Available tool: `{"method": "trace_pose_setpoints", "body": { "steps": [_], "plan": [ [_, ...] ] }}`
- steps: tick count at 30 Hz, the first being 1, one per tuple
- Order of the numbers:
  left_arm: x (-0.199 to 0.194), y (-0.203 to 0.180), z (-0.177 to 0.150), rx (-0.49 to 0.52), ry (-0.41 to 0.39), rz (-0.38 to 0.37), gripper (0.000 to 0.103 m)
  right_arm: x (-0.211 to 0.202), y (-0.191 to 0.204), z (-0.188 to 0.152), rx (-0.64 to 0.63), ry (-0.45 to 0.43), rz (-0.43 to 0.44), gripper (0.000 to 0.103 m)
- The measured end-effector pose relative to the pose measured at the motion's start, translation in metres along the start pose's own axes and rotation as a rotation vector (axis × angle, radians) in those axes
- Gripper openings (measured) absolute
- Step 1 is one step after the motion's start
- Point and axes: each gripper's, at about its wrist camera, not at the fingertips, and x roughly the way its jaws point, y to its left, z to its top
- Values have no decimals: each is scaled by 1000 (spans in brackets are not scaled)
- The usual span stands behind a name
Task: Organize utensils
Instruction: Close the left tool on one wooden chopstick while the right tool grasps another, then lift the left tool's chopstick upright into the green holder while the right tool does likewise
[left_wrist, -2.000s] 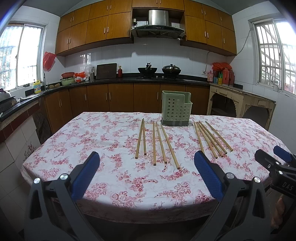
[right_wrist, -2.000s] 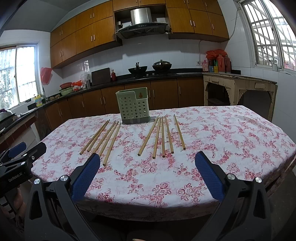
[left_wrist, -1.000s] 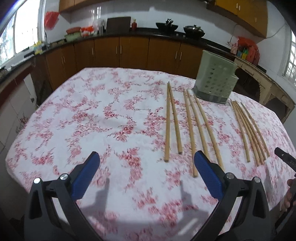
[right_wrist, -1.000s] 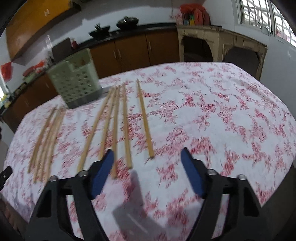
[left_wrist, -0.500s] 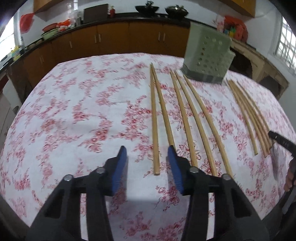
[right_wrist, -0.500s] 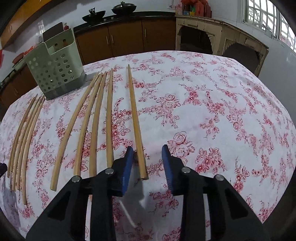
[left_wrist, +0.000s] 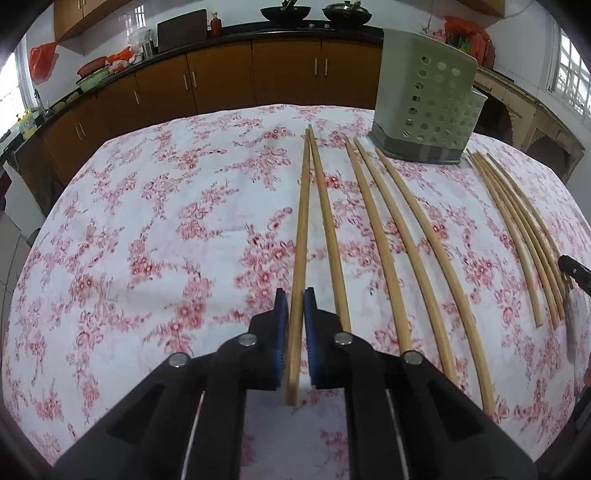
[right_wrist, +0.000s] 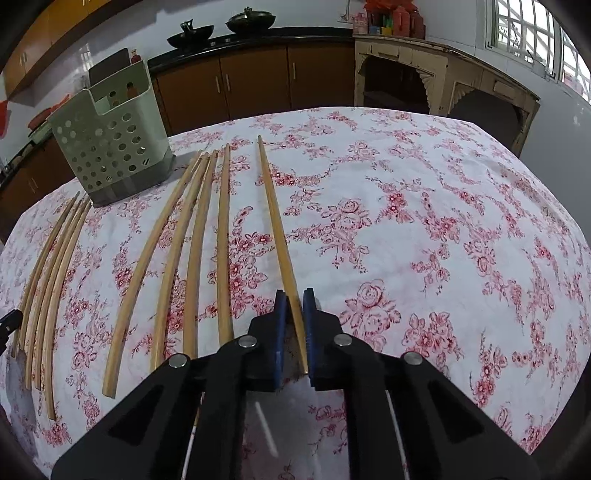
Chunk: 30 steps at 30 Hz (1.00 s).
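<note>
Several long wooden chopsticks lie in two groups on a floral tablecloth (left_wrist: 166, 221). My left gripper (left_wrist: 293, 299) is shut on the near end of the leftmost chopstick (left_wrist: 301, 236) of its group. My right gripper (right_wrist: 294, 299) is shut on the near end of the rightmost chopstick (right_wrist: 275, 221) of its group. A green perforated utensil holder (left_wrist: 424, 99) stands upright at the far side of the table; it also shows in the right wrist view (right_wrist: 110, 136). Both held chopsticks still rest on the cloth.
More chopsticks (left_wrist: 517, 221) lie in a tight bundle at the right in the left view and at the left in the right view (right_wrist: 51, 266). Kitchen cabinets (left_wrist: 221, 81) run behind the table. The table edge is close below both grippers.
Both grippers moved forward and down to the table and went from wide open to shut, each closing on the near end of a chopstick.
</note>
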Motion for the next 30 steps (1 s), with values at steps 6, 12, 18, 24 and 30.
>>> {"method": "trace_pose_setpoints", "body": {
  "steps": [6, 12, 18, 24, 30],
  "plan": [
    [8, 3, 11, 8, -6, 7, 10, 16, 0, 20, 5, 10, -1, 9],
    [9, 5, 12, 18, -19, -7, 10, 22, -1, 25, -2, -10, -17, 9],
    [7, 5, 8, 18, -24, -16, 11, 20, -2, 25, 1, -10, -16, 9],
    [5, 0, 7, 38, -26, 8, 8, 16, 1, 20, -5, -14, 2, 8],
    [-8, 2, 5, 59, -24, 12, 8, -24, -2, 22, -43, -139, 8, 8]
  ]
}}
